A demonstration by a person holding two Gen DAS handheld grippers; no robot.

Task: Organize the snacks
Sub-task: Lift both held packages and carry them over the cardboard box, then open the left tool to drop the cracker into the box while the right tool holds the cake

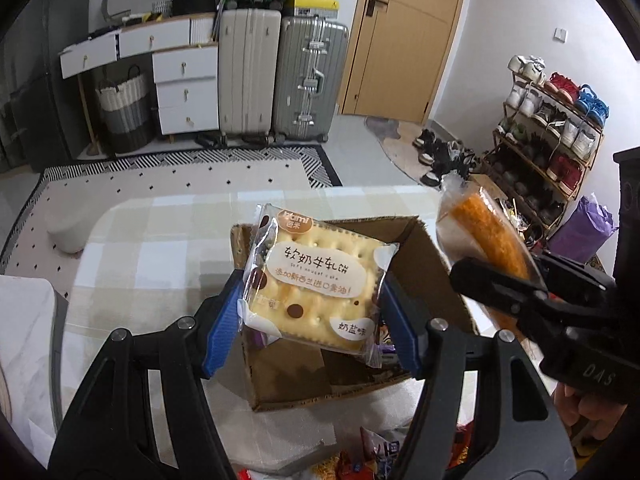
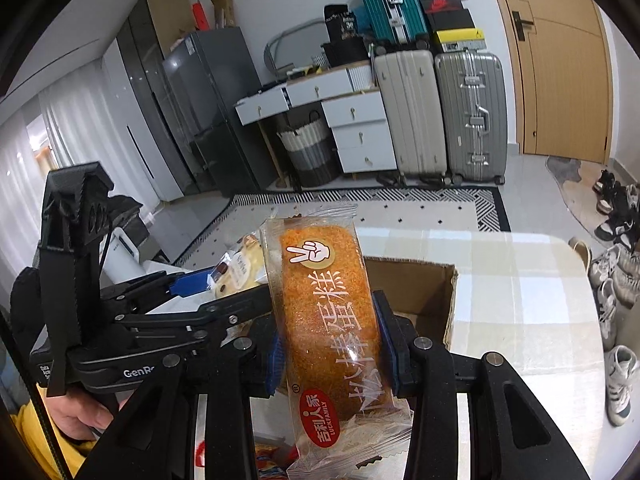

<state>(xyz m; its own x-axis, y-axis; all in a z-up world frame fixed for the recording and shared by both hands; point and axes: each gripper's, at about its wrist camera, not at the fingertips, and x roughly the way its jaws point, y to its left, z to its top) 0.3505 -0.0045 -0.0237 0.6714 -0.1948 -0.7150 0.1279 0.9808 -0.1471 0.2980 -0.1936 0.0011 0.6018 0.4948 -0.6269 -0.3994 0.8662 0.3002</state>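
Hovering my left gripper (image 1: 310,300), clamped on the biscuit pack (image 1: 316,280), mid-frame over the cardboard box (image 1: 420,256); my right gripper (image 2: 332,344) pinches the cake roll (image 2: 328,320) upright, nearer the box's right wall.

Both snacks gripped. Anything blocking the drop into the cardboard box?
Nothing visible. The left gripper holds the square cream cracker packet right above the open brown cardboard box. The right gripper holds the orange cake roll packet at the box's edge. Flaps are open; a few wrappers lie inside, with bare floor showing.
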